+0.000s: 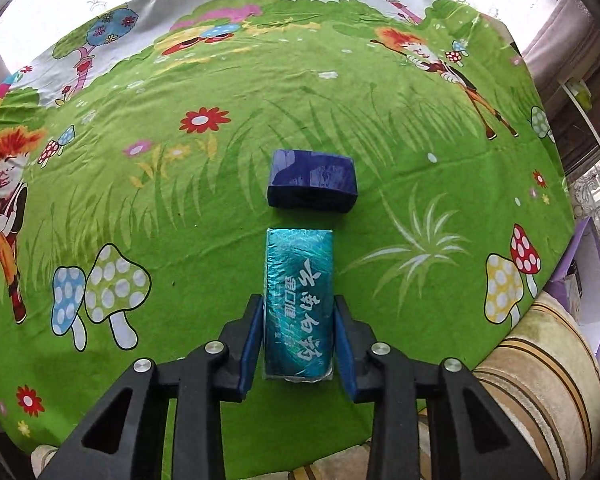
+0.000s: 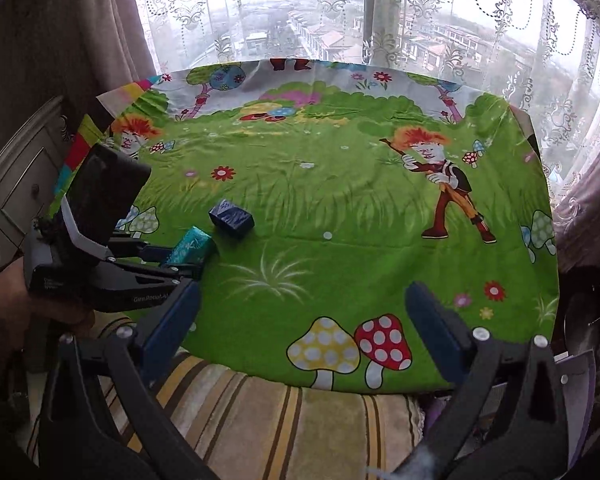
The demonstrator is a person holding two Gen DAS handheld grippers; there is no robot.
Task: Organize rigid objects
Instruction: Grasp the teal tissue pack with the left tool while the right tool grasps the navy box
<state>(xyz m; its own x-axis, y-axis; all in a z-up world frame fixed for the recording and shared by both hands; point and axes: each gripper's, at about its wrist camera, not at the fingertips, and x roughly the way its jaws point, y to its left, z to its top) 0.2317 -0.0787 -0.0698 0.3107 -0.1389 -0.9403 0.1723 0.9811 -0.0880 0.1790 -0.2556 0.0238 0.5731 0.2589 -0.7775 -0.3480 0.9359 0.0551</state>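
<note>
left hand-held gripper [image 1: 298, 312] clamped tight, right hand-held gripper [image 2: 300, 312] spread wide.

One teal box [image 1: 299, 300], one blue box [image 1: 312, 181]

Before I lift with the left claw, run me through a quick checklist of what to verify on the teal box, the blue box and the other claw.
1. Left claw closed on the teal box: ok, both pads sit against its long sides.
2. Grip centred along the box: not ok, the pads hold the near half, so the far end may dip.
3. Gap to the dark blue box: ok, green cloth shows between them.
4. Right claw out of the way: ok, open and empty over the near edge of the tablecloth.
5. Box free underneath: cannot tell.
</note>
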